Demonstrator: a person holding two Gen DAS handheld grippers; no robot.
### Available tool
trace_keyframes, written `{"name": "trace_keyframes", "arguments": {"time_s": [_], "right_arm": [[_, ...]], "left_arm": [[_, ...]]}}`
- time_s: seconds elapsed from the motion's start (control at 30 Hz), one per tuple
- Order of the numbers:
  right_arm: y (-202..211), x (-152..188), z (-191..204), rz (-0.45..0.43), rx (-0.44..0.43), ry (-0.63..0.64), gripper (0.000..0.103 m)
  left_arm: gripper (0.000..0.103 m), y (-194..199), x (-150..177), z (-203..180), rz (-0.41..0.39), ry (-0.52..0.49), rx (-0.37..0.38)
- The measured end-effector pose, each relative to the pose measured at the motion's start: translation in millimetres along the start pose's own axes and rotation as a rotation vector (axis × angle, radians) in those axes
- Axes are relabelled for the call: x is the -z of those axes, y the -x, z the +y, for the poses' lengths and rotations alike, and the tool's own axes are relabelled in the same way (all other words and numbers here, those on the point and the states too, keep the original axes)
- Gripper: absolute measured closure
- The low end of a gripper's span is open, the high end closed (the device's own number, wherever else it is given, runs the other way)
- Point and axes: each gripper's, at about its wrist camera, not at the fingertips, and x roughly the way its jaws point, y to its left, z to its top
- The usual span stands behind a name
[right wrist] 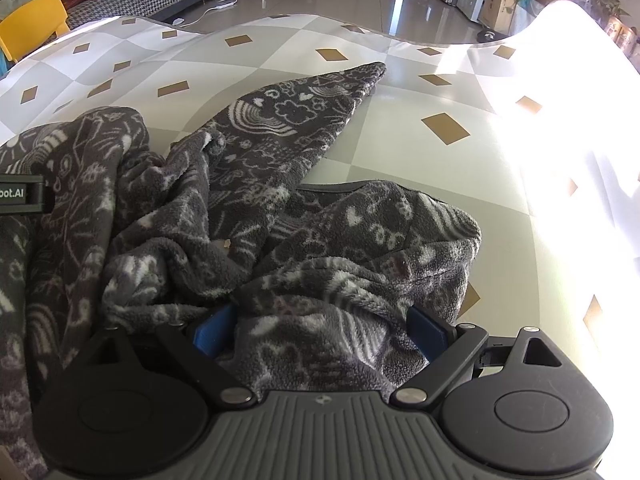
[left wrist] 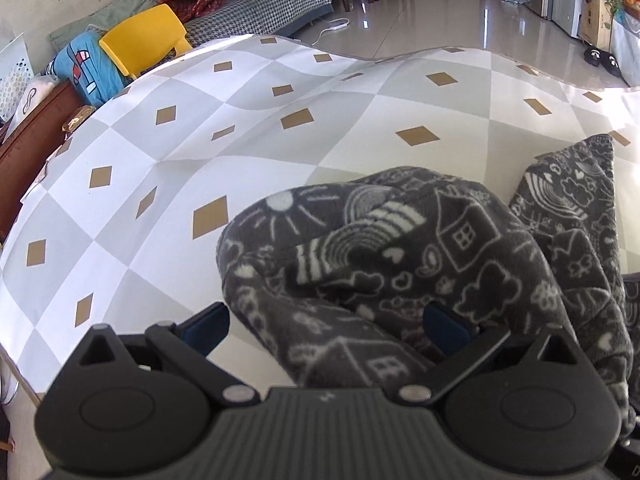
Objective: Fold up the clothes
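A dark grey fleece garment [left wrist: 420,248] with white doodle prints lies crumpled on the checked tablecloth [left wrist: 200,128]. In the left wrist view my left gripper [left wrist: 326,328] is open, its blue pads [left wrist: 208,328] wide apart. A bunched fold of the fleece lies between them and covers most of the right pad. In the right wrist view the garment [right wrist: 280,140] stretches a pointed end toward the far side. My right gripper [right wrist: 322,332] is open too, and a thick fold rests between its blue pads [right wrist: 214,330]. Part of the left gripper's body [right wrist: 20,200] shows at the left edge.
The tablecloth [right wrist: 400,92] ripples at its far edge, with strong glare on its right side. Beyond it are a yellow chair [left wrist: 148,36], a houndstooth sofa [left wrist: 260,8] piled with clothes, a brown wooden case [left wrist: 36,140] at the left, and shiny tiled floor [left wrist: 440,12].
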Motion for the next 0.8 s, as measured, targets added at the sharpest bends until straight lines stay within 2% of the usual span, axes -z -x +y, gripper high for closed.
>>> {"name": "trace_keyframes", "arguments": {"time_s": [0.17,0.57,0.8], "right_arm": [[-0.2,-0.4,-1.0,0.008,-0.004,-0.008,0.013],[-0.5,-0.8,0.1,0.019,0.003,-0.015,0.013],[0.0,-0.6,0.9,0.028,0.012,-0.020,0.013]], "left_arm": [[0.000,-16.3,7.0,-5.9,0.076,-0.003,0.020],[0.000,-13.7,16.0,-17.7,0.101,-0.032,0.040],[0.000,-10.8,23.2,-5.4,0.150,0.034,0.121]]}}
